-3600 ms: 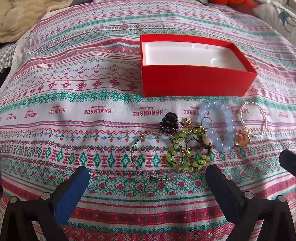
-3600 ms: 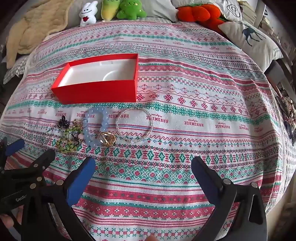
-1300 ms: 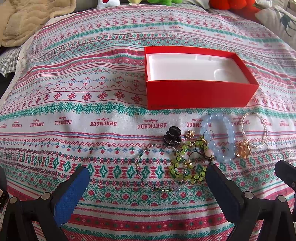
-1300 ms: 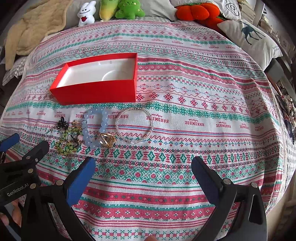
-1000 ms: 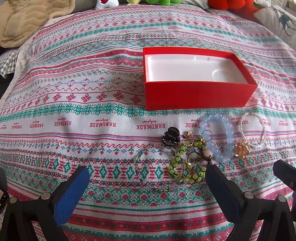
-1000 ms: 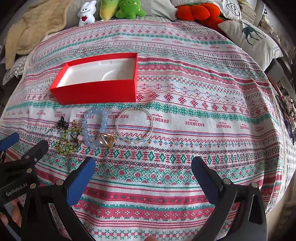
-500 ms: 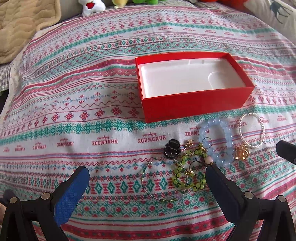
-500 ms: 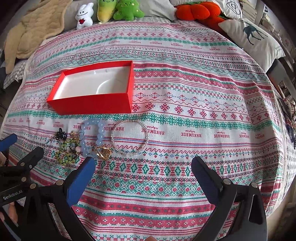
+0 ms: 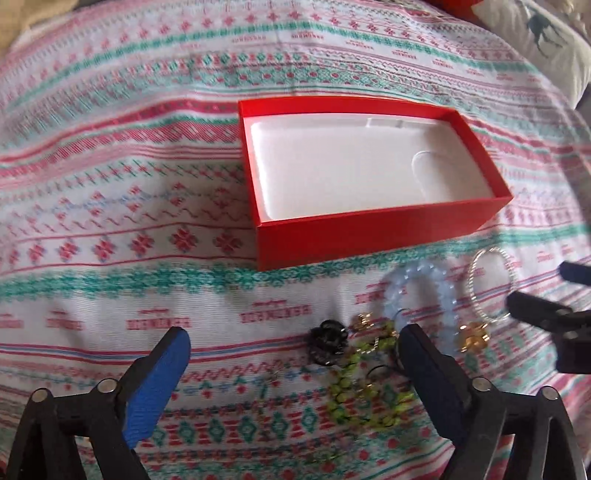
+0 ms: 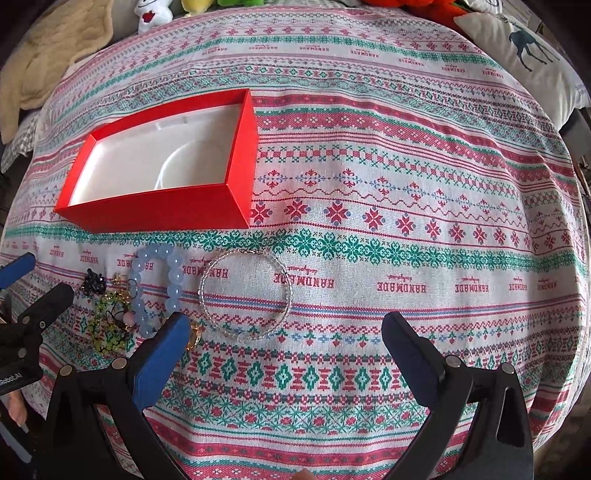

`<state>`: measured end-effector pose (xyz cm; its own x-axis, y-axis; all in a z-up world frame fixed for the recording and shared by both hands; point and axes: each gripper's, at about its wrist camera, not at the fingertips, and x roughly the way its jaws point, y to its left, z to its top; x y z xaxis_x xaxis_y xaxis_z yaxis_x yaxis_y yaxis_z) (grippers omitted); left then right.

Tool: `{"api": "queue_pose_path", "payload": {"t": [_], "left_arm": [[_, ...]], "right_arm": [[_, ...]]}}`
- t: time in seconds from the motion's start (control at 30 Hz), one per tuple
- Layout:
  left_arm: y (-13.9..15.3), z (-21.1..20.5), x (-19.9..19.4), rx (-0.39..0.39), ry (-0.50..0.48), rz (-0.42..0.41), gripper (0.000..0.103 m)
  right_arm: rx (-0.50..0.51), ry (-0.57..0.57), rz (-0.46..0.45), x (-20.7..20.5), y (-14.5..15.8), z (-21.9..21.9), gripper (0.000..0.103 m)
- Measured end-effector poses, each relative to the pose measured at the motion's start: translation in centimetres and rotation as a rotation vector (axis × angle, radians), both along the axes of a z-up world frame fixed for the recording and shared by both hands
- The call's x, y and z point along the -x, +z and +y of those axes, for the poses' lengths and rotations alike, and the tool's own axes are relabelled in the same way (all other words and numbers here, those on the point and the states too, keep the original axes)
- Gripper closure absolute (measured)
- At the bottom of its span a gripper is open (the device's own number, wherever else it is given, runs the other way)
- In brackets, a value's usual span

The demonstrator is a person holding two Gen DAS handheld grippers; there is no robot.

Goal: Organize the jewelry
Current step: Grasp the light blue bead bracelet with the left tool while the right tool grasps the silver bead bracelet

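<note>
An open red box (image 9: 369, 236) with a white liner stands empty on the patterned cloth; it also shows in the right wrist view (image 10: 162, 212). Before it lies a jewelry cluster: a black flower piece (image 9: 327, 341), a green bead bracelet (image 9: 354, 387), a pale blue bead bracelet (image 10: 170, 275), a gold charm (image 9: 472, 338) and a silver bangle (image 10: 245, 295). My left gripper (image 9: 291, 365) is open and empty, low over the cluster's left side. My right gripper (image 10: 284, 343) is open and empty, just before the silver bangle.
A knitted-pattern cloth (image 10: 406, 221) covers the whole surface. A deer-print pillow (image 10: 528, 51) lies at the far right, a beige blanket (image 10: 48, 55) at the far left, and plush toys (image 10: 151, 14) along the back edge.
Both grippers have moved forward and down toward the jewelry and box, which now look larger. The left view is motion-blurred. Nothing was grasped.
</note>
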<state>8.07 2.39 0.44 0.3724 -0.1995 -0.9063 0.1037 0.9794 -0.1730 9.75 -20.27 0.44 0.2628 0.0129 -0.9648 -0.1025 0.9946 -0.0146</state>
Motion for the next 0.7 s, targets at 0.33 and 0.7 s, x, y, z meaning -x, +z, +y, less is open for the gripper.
{"api": "queue_pose_path", "payload": {"t": [0.33, 0.7], "left_arm": [[-2.0, -1.5, -2.2, 0.101, 0.008, 0.108, 0.049], [-2.8, -4.8, -3.1, 0.125, -0.078, 0.086, 0.066]], "right_arm": [[-0.101, -0.047, 0.066, -2.4, -1.0, 0.3, 0.003], [-0.124, -0.052, 0.105, -3.6, -2.5, 1.4, 0.021]]}}
